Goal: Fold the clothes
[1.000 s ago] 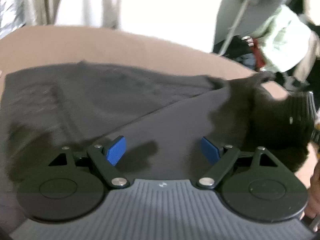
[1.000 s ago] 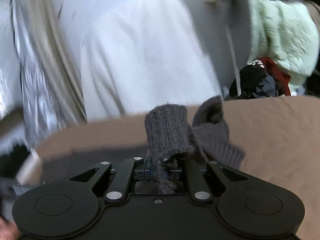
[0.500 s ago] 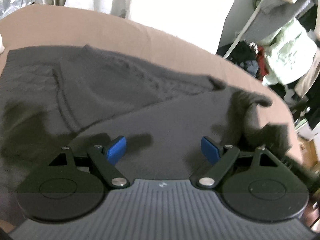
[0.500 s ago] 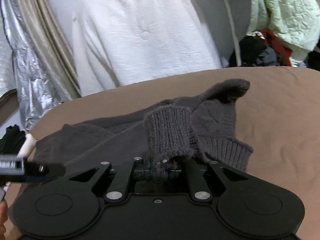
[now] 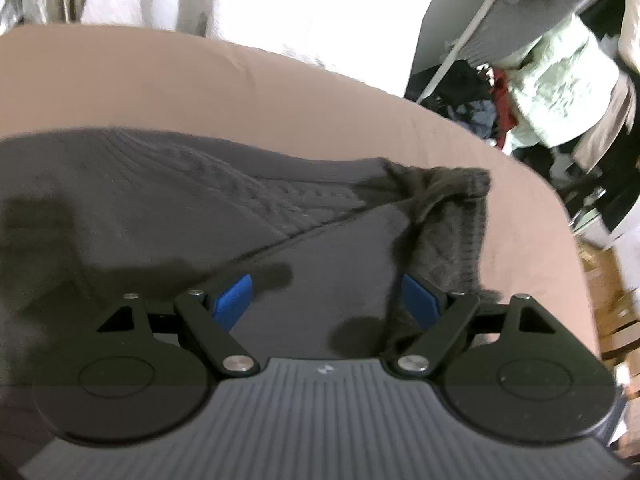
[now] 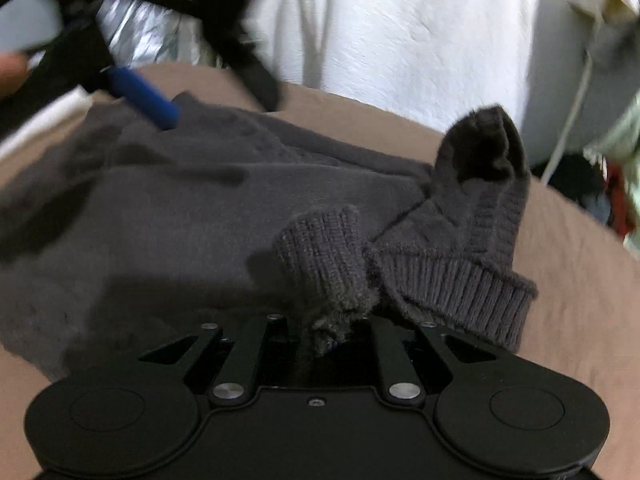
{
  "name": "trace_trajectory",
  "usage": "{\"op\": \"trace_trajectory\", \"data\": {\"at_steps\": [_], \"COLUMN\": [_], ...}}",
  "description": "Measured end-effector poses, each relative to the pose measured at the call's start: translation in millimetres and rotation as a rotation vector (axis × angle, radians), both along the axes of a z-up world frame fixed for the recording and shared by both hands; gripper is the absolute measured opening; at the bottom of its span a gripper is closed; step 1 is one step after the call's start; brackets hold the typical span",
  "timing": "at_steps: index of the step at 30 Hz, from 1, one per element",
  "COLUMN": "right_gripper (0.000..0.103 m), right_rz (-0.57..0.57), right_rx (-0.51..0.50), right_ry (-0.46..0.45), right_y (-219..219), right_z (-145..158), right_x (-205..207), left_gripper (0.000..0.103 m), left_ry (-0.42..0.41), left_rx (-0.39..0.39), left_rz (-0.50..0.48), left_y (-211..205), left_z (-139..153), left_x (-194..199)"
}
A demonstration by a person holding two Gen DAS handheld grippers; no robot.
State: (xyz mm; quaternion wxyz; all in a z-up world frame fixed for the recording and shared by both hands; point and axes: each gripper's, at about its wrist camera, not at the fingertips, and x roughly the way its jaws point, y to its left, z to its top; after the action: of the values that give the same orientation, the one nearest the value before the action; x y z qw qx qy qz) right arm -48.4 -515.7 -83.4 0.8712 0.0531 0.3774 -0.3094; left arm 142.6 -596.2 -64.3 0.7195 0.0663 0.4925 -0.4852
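Sweater (image 6: pixel 208 216), dark grey knit, lies spread across a brown-covered surface (image 5: pixel 240 88) that reads as a bed or cushion, its body flat and one sleeve (image 6: pixel 472 224) drawn back over it; the right tool (image 6: pixel 328 326) has its fingers closed tight on the ribbed cuff (image 6: pixel 320 256), which bunches up out of the grip, so the sleeve can be carried across the torso as a single piece; the left tool (image 5: pixel 328 300) hovers low over the sweater's flat middle with its blue pads (image 5: pixel 234 294) spread wide and nothing between them, apparently ready to pin or smooth the cloth while the sleeve is laid; in the right wrist view that same tool shows blurred at upper left, one blue pad above the far shoulder area; the fold looks to be at an early stage, with the sleeve end humped rather than lying flat; white fabric (image 6: pixel 400 32) hangs behind, and a heap of other clothing (image 5: pixel 532 92) sits off the far right edge.
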Motion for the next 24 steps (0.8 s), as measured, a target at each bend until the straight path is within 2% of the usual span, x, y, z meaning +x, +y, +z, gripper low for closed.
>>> {"op": "trace_trajectory", "data": {"at_steps": [3, 5, 7, 9, 12, 15, 18, 20, 24], "right_gripper": [0.015, 0.017, 0.022, 0.027, 0.035, 0.035, 0.043, 0.043, 0.044], "right_rz": [0.011, 0.013, 0.018, 0.035, 0.078, 0.081, 0.075, 0.017, -0.114], "right_rx": [-0.031, -0.041, -0.047, -0.031, -0.019, -0.020, 0.018, 0.076, 0.126], "right_ry": [0.020, 0.027, 0.033, 0.040, 0.077, 0.128, 0.005, -0.052, -0.142], "right_y": [5.1, 8.0, 11.6, 17.1, 31.2, 46.0, 52.1, 45.7, 25.3], "right_z": [2.6, 5.7, 10.0, 14.2, 26.6, 45.9, 69.8, 79.7, 86.7], "right_x": [1.8, 0.6, -1.6, -6.0, -16.5, -36.5, -65.1, -78.3, -99.3], "left_gripper": [0.082, 0.082, 0.082, 0.082, 0.082, 0.082, 0.082, 0.082, 0.082], "left_ry": [0.096, 0.145, 0.137, 0.084, 0.086, 0.098, 0.054, 0.019, -0.056], "left_rx": [-0.061, -0.083, -0.058, -0.020, -0.023, -0.019, -0.004, 0.006, 0.039], "left_rz": [-0.008, -0.047, -0.105, -0.121, -0.106, -0.066, -0.078, -0.112, -0.167], "left_y": [-2.6, -7.9, -16.2, -19.3, -15.4, -9.2, -1.7, 1.6, 8.2], "left_z": [-3.1, -5.4, -6.3, -8.5, -14.8, -20.5, -21.7, -22.8, -25.2], "left_x": [0.8, -3.0, -13.7, -23.5, -21.7, -9.0, -12.3, -19.0, -30.5]}}
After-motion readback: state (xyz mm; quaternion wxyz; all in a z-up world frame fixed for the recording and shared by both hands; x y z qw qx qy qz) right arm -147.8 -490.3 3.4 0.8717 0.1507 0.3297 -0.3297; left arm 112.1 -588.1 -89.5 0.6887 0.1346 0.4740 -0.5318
